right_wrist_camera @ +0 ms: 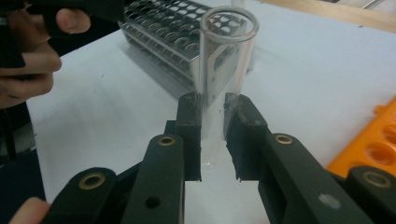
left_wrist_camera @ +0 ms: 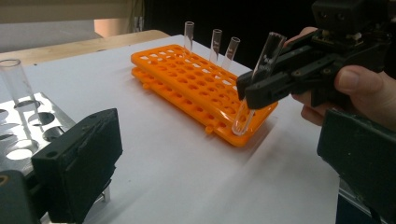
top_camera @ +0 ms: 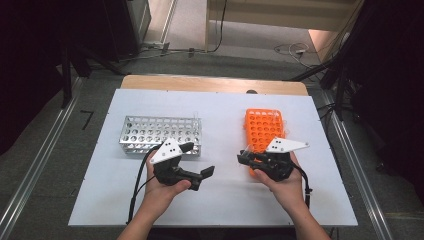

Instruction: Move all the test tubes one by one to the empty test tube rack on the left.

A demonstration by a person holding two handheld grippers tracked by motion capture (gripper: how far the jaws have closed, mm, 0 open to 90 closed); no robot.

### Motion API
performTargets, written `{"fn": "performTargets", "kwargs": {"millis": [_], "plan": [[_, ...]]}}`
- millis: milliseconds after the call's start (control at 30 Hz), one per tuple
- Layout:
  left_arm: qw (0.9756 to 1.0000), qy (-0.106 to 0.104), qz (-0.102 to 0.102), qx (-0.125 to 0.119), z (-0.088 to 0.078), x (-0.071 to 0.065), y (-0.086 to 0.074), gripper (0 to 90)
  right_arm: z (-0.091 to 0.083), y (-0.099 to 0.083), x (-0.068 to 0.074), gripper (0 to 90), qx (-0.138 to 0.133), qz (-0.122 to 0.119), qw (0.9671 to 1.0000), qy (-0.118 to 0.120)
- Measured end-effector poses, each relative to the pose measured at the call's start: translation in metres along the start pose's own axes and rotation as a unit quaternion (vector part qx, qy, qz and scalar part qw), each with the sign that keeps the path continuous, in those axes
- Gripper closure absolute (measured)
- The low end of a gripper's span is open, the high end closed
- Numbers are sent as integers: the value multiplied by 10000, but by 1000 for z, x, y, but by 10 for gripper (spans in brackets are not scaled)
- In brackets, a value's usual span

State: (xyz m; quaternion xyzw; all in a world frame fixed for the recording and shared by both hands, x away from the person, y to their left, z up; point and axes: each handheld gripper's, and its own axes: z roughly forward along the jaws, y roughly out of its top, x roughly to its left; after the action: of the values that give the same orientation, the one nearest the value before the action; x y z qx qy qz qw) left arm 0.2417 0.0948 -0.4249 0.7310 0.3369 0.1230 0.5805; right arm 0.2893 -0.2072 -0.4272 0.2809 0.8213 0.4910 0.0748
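Clear glass test tube (right_wrist_camera: 227, 60), light, slippery and breakable, sits pinched mid-length in the right gripper (right_wrist_camera: 212, 122) just above the orange rack (left_wrist_camera: 201, 88)'s near corner; left gripper (top_camera: 200, 160) hangs open, empty.

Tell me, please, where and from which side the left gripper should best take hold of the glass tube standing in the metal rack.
Probably the bare upper part of the glass tube, just under its open rim, coming down from above with the left gripper open. The tube stands upright in the metal rack, whose perforated plate hides its lower part, so only the top is free for the pads to close on opposite sides.
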Motion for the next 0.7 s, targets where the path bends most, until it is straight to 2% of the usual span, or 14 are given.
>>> {"fn": "performTargets", "kwargs": {"millis": [133,233,400,467,533,600,633,667,700], "plan": [[10000,-58,41,-8,1,-4,2,0,11,0,14,737,121,-130,9997,191],[9999,-131,64,-7,2,-7,3,4,15,0,19,737,158,-170,9994,255],[9995,-311,73,9,5,-13,3,55,23,1,29,736,226,-284,9986,380],[9992,-379,83,11,7,-16,3,88,25,1,33,736,256,-313,9984,407],[9991,-415,81,5,8,-18,3,159,29,0,39,737,305,-404,9976,477],[9989,-462,70,9,9,-19,3,178,31,0,41,737,331,-414,9974,483],[9989,-457,80,4,10,-20,3,231,32,0,43,737,341,-438,9972,499],[9989,-445,102,46,10,-21,3,231,33,0,45,737,351,-468,9969,525],[9990,-444,97,49,11,-21,3,278,35,0,48,737,381,-504,9965,552]]}}
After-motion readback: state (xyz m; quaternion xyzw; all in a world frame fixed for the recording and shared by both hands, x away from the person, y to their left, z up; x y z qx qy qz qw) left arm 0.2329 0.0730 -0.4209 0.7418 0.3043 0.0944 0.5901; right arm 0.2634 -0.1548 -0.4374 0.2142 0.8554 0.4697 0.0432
